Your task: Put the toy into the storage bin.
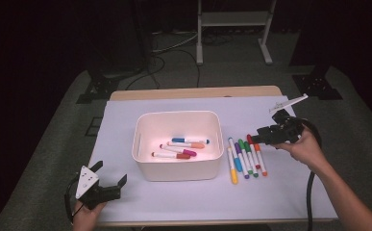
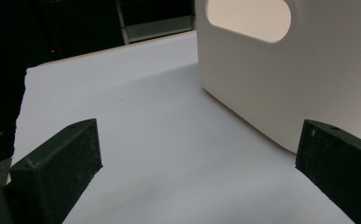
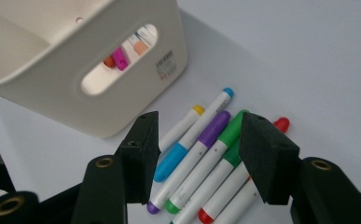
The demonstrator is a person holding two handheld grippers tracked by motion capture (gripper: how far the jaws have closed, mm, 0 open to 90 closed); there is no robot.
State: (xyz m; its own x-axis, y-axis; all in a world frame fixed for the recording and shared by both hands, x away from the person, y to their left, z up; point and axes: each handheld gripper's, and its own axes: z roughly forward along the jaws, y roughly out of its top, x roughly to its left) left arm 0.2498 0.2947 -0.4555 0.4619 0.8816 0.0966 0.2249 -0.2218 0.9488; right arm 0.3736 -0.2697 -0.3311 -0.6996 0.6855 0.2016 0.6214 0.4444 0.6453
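The one printed thing is a small label (image 3: 163, 65) on the end wall of the white bin (image 3: 38, 88), just right of its handle slot, seen in the right gripper view. It looks like a barcode with fine print, too small to read.

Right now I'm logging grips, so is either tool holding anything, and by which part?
Nothing is held. The right tool hangs open above the markers beside the bin; the left tool is open over bare table.
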